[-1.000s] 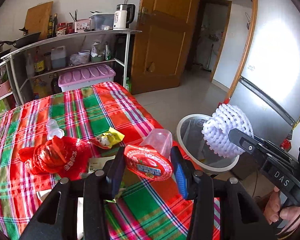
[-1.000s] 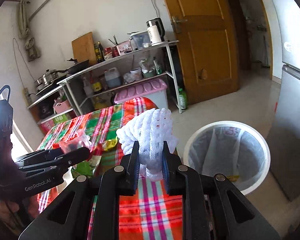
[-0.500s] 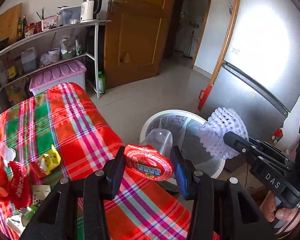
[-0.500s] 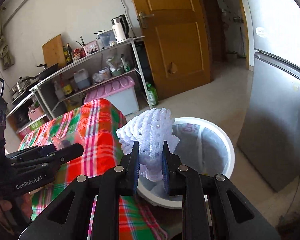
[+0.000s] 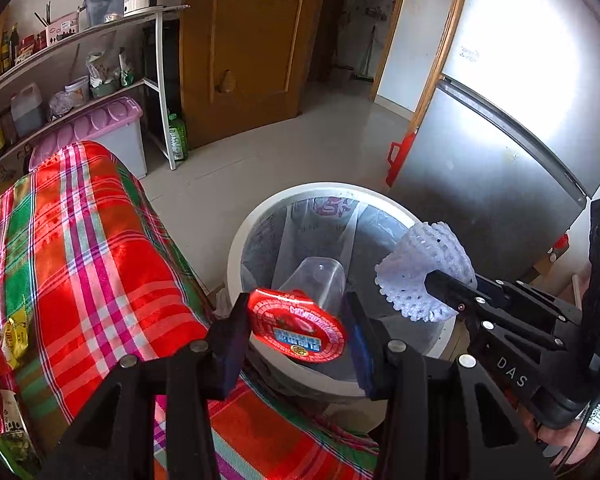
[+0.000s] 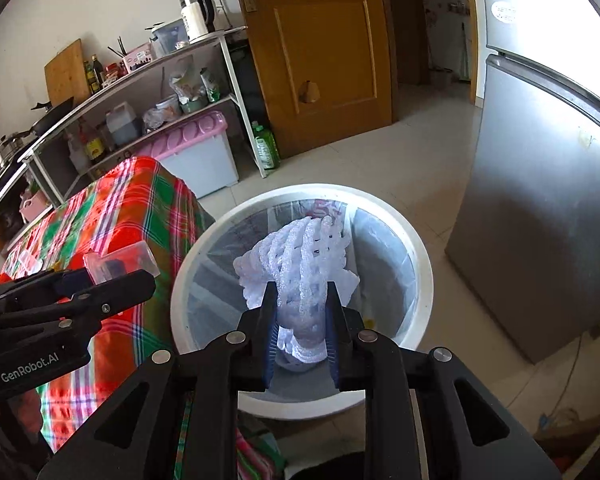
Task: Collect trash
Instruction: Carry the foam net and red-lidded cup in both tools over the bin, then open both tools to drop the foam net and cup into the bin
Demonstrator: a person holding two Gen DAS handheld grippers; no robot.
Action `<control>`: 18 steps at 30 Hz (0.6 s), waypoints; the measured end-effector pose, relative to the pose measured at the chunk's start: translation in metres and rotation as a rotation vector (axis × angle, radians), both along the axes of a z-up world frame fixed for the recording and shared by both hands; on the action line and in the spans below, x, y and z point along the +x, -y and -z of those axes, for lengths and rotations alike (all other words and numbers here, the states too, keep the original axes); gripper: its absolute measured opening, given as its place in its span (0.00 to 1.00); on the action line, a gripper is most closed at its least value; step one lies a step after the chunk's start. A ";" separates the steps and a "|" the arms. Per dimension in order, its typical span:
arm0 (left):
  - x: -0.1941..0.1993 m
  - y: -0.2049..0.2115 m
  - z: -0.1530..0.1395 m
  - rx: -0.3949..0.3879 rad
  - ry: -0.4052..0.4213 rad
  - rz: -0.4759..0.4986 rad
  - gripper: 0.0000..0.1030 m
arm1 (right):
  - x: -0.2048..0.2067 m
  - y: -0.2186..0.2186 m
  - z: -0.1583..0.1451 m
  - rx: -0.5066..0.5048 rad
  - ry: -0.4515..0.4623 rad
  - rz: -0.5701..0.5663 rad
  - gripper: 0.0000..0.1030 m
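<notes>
Daylit room, bright overall. Strong glare on the refrigerator (image 5: 512, 92) door: upper panel blown out white in the left wrist view, upper right edge washed out in the right wrist view. Floor tiles (image 6: 412, 152) carry a soft sheen. Plaid cloth on the tabletop (image 5: 80, 248) shows bright sunlit streaks, colours saturated. Doorway behind the wooden door (image 6: 320, 40) is dim. Heavy fisheye bending: shelf rack (image 6: 148, 68) and door frames curve, corners vignette to black. Focus is fairly sharp mid-frame; the near black frames of both hand-held grippers are softer, dark and low in detail.

Plaid-clothed table (image 5: 100, 264) bears wrappers (image 5: 14, 338); white bin (image 6: 420, 256) stands on floor (image 6: 412, 152).
</notes>
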State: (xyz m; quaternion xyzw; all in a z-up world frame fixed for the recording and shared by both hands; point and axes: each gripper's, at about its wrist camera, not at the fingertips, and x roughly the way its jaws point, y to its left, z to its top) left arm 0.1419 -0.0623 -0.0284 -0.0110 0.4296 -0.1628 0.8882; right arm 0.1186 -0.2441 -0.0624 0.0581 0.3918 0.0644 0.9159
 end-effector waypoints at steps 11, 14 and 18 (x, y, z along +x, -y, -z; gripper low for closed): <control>0.018 0.006 0.018 0.016 -0.063 -0.021 0.66 | 0.020 0.005 0.025 -0.045 -0.065 0.028 0.43; 0.017 0.005 0.018 0.015 -0.059 -0.025 0.69 | 0.021 0.008 0.028 -0.038 -0.073 0.033 0.51; 0.014 0.003 0.015 0.012 -0.054 -0.032 0.69 | 0.021 0.009 0.027 -0.032 -0.069 0.037 0.53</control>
